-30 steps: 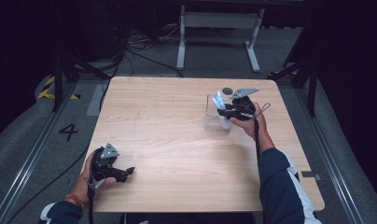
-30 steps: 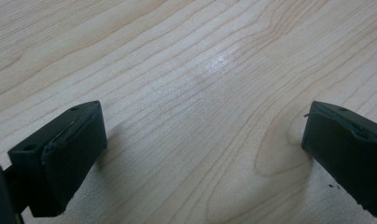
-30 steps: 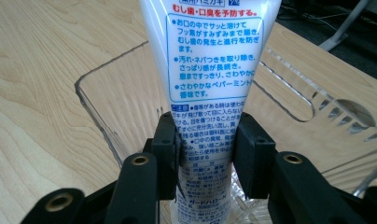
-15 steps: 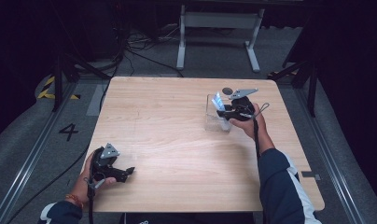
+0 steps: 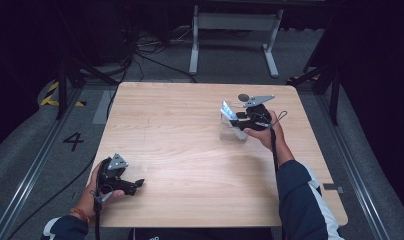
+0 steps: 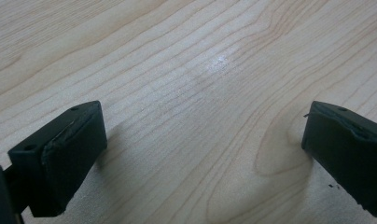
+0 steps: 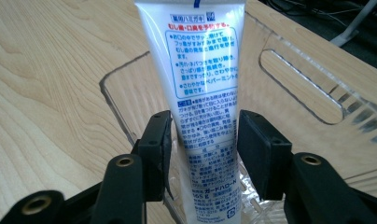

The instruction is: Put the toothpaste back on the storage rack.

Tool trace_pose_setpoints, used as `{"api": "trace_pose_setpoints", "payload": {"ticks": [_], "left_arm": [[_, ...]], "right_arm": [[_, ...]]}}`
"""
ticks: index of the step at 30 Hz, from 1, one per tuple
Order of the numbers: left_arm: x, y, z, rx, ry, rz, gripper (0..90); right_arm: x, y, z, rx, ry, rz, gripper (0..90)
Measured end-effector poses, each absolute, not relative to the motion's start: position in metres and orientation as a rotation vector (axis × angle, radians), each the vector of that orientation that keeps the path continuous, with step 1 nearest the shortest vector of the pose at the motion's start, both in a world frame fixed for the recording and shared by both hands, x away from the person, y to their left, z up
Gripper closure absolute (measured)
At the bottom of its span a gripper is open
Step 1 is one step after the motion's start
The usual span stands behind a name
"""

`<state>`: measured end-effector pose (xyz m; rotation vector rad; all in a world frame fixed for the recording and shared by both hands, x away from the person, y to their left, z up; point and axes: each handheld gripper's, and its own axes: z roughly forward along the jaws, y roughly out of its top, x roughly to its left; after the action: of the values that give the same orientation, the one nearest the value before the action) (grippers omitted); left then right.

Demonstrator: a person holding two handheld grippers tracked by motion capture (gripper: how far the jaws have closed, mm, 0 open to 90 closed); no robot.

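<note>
Surrounding the pale wooden desk (image 5: 190, 150) lies grey floor (image 5: 50, 145) with cables. Near the desk's far right, a clear bin (image 5: 232, 131) holds a white tube (image 7: 200, 93), clamped by the right gripper (image 5: 240, 119); near its left front corner, the left gripper (image 5: 135, 185) fingers (image 6: 60, 154) gape.

White tube (image 7: 203, 93), blue-red print; clear box (image 7: 289, 70); pale wood-grain table (image 5: 190, 150); black tools' jaws.

Glossy plastic tube (image 7: 200, 93), wooden table (image 5: 190, 150)
</note>
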<state>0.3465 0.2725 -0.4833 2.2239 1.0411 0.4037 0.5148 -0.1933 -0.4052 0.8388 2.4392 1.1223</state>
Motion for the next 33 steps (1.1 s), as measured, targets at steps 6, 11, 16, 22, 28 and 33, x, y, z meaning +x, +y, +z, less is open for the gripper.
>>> {"api": "trace_pose_setpoints", "payload": {"ticks": [6, 11, 16, 22, 28, 33], "left_arm": [[0.347, 0.272, -0.483, 2.223, 1.042, 0.403, 0.4], [0.347, 0.272, -0.483, 2.224, 1.042, 0.403, 0.4], [0.347, 0.272, -0.483, 2.224, 1.041, 0.403, 0.4], [0.347, 0.273, -0.483, 2.224, 1.041, 0.403, 0.4], [0.347, 0.272, -0.483, 2.223, 1.042, 0.403, 0.4], [0.347, 0.272, -0.483, 2.223, 1.042, 0.403, 0.4]], "right_arm": [[0.511, -0.197, -0.400, 0.843, 2.423, 1.117, 54.5], [0.507, -0.200, -0.395, 0.846, 2.412, 1.117, 52.8], [0.501, -0.202, -0.390, 0.832, 2.417, 1.097, 49.5], [0.495, -0.205, -0.386, 0.835, 2.416, 1.066, 46.3], [0.487, -0.211, -0.380, 0.832, 2.412, 1.087, 43.5], [0.481, -0.213, -0.377, 0.818, 2.415, 1.057, 41.4]]}}
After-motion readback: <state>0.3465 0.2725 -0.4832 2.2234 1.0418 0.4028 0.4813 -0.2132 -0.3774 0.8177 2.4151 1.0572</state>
